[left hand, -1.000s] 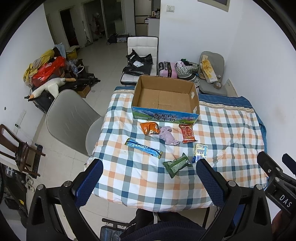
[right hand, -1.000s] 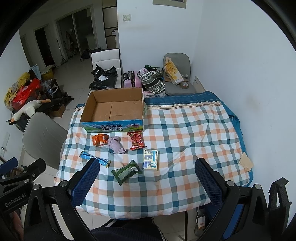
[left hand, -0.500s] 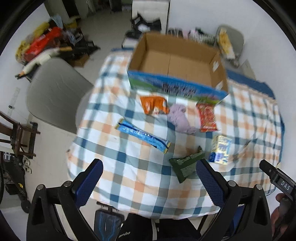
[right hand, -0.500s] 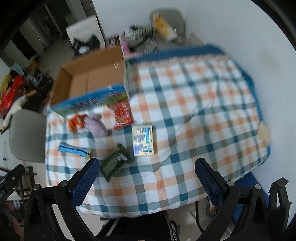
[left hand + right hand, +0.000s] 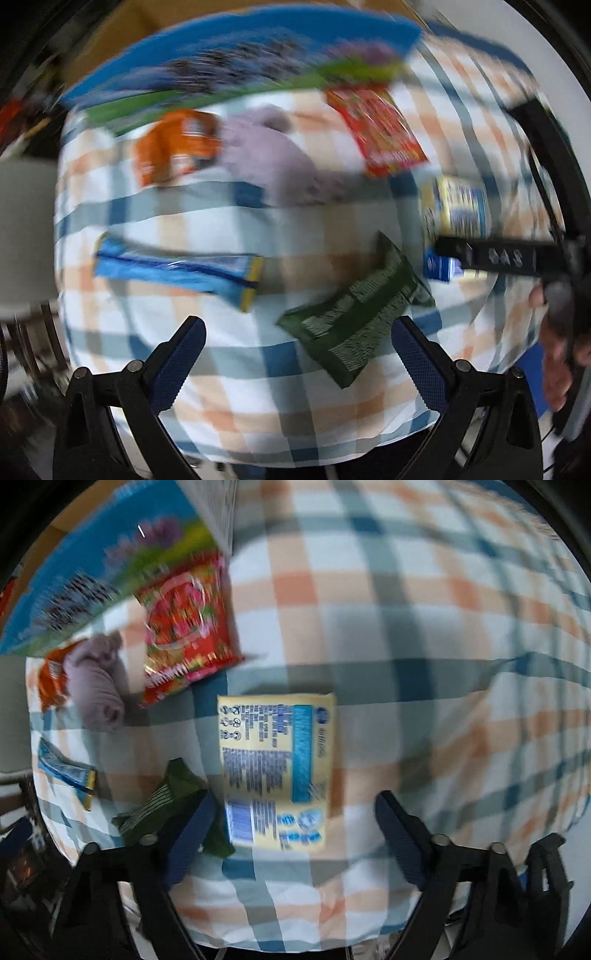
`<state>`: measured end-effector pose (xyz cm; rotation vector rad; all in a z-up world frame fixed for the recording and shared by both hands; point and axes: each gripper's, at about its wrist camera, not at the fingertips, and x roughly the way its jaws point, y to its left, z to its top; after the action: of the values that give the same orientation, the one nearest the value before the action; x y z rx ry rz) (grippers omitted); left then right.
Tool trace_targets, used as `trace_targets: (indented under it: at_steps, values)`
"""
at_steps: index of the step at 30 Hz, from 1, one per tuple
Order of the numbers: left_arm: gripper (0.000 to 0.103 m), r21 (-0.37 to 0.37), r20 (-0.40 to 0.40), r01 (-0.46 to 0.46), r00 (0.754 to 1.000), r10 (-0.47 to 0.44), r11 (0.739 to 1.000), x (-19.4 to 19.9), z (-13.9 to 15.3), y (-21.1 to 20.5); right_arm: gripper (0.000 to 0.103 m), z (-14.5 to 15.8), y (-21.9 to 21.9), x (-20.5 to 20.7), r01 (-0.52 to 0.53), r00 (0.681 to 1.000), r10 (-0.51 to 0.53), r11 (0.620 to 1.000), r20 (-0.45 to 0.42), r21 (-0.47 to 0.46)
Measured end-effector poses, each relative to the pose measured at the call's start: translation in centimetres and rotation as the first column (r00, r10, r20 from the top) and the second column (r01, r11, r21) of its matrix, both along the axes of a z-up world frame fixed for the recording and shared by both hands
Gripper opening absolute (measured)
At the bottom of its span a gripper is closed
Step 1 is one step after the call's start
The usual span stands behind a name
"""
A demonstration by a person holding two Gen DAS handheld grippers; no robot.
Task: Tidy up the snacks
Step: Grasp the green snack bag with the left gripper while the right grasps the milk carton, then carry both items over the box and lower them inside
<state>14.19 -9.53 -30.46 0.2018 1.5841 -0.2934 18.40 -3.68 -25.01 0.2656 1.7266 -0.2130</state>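
Left gripper (image 5: 297,341) spread wide above green snack packet (image 5: 354,317). Right gripper (image 5: 295,818) spread over yellow snack packet (image 5: 275,768). Both views blurred.

Both wrist cameras look steeply down at the checked bench (image 5: 236,369) from close above, each blurred. The left view sits over the near-left packets, the right view over the yellow packet (image 5: 275,768). Both share the green packet (image 5: 354,325), red packet (image 5: 184,627) and box front (image 5: 229,62).

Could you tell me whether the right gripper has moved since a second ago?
Yes. The right gripper has come down and forward toward the checked tablecloth; the flat yellow packet now looms large between its open fingers.
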Motion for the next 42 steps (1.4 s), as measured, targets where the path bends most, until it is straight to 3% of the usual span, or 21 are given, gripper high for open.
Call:
trace_targets:
  at_steps: [2,8,9,10,11,12,15,18,19,21,26,30,31,32,33,42]
  values:
    - [0.103,-0.008,-0.023,0.085,0.996,-0.085,0.996,-0.3,-1.2,-1.5,0.066,-1.9,-0.3,0.1,0.007,0.999,-0.005,0.999,-0.033,0.05]
    - [0.103,0.007,-0.084,0.292,0.953,-0.291,0.956,-0.4,-4.7,-5.4,0.066,-3.0,-1.7,-1.4,-0.035,0.997,0.038,0.998,-0.073,0.049]
    - [0.096,0.007,-0.101,0.303,0.948,-0.301,0.953,-0.1,-5.6,-5.8,0.066,-3.5,-2.1,-1.7,-0.039,0.996,0.043,0.998,-0.081,0.05]
    - [0.073,0.012,-0.119,0.298,0.948,-0.294,0.955,0.2,-6.3,-6.0,0.066,-4.0,-2.3,-1.9,-0.043,0.995,0.048,0.998,-0.089,0.051]
    - [0.06,0.01,-0.14,0.276,0.952,-0.272,0.961,0.7,-6.9,-6.0,0.066,-4.7,-2.6,-2.1,-0.046,0.994,0.05,0.998,-0.097,0.05]
    - [0.055,-0.003,-0.164,0.236,0.959,-0.233,0.972,1.1,-7.4,-5.7,0.066,-5.2,-2.6,-2.3,-0.044,0.994,0.049,0.998,-0.1,0.049]
    - [0.052,0.012,-0.191,0.027,0.981,-0.024,1.0,2.9,-7.6,-3.6,0.066,-7.1,-3.1,-2.5,-0.035,0.994,0.041,0.997,-0.098,0.063]
    - [0.053,-0.001,-0.192,-0.203,0.961,0.199,0.979,4.2,-7.7,-0.7,0.067,-8.2,-3.3,-2.5,-0.017,0.996,0.024,0.996,-0.083,0.083]
    - [0.054,-0.002,-0.2,-0.23,0.954,0.225,0.973,4.4,-8.0,-0.1,0.067,-8.8,-3.5,-2.6,-0.005,0.997,0.012,0.995,-0.072,0.097]
    - [0.056,-0.009,-0.249,-0.244,0.94,0.234,0.97,4.3,-9.1,0.5,0.067,-10.0,-4.0,-2.8,0.019,0.997,-0.01,0.993,-0.074,0.119]
    - [0.056,-0.033,-0.246,-0.155,0.959,0.142,0.987,4.5,-10.3,0.3,0.067,-13.1,-5.9,-2.8,0.049,0.996,-0.038,0.989,-0.08,0.139]
    - [0.041,-0.027,-0.206,-0.186,0.962,0.177,0.982,4.3,-10.6,0.4,0.067,-16.3,-6.1,-2.6,0.044,0.994,-0.031,0.992,-0.108,0.118]
    - [0.04,-0.025,-0.191,-0.2,0.963,0.191,0.98,4.3,-10.4,0.7,0.067,-17.0,-6.1,-2.5,0.043,0.994,-0.031,0.993,-0.106,0.111]
    - [0.039,-0.024,-0.175,-0.205,0.965,0.198,0.978,3.2,-9.5,1.4,0.066,-17.8,-6.1,-2.5,0.108,0.988,-0.106,0.994,-0.116,0.011]
    - [0.036,-0.023,-0.152,-0.209,0.967,0.204,0.978,2.8,-8.8,1.9,0.066,-18.7,-5.9,-2.5,0.101,0.989,-0.1,0.995,-0.112,0.005]
    - [0.034,-0.112,0.034,-0.274,0.96,0.279,0.955,3.0,1.6,5.6,0.065,-17.5,-5.3,-3.8,0.028,1.0,-0.028,0.998,0.009,0.062]
